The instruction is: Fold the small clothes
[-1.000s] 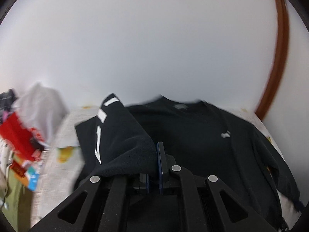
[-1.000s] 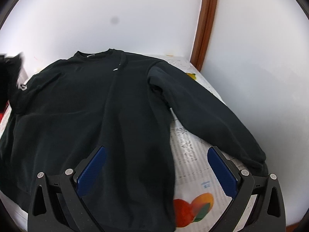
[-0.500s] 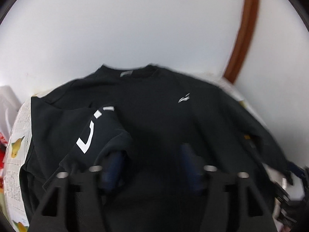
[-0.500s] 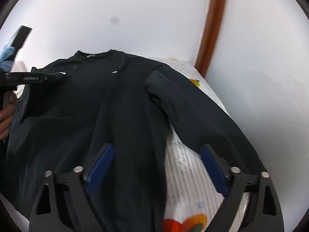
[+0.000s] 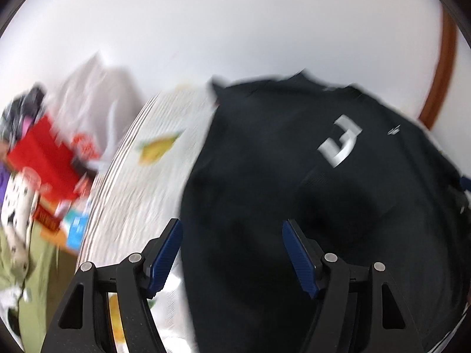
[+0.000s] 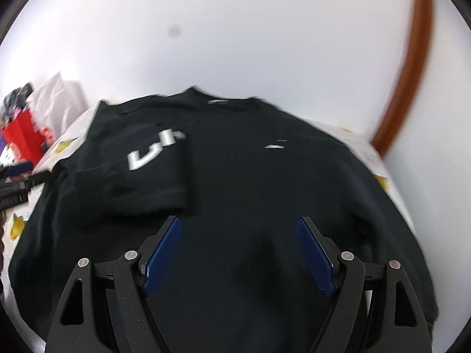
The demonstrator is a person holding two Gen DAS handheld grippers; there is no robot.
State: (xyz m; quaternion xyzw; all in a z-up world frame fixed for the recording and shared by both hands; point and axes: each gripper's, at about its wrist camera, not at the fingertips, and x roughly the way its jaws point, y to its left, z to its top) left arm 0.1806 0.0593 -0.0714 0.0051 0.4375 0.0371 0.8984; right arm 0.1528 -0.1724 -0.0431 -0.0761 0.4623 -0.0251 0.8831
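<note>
Lying flat across the table (image 6: 368, 147), the black sweatshirt (image 6: 250, 182) has one sleeve (image 6: 141, 182) folded inward; left gripper (image 5: 232, 253) opening, empty, right gripper (image 6: 238, 253) closing, empty.

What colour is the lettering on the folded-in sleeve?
White lettering on the black sleeve, clearest in the right wrist view.

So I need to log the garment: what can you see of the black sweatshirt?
The black sweatshirt lies front up on a printed table cover, crew neck toward the wall. It looks like soft knit. One sleeve, with white lettering, is folded across the chest; a small white logo marks the other side. Neither gripper grips it.
</note>
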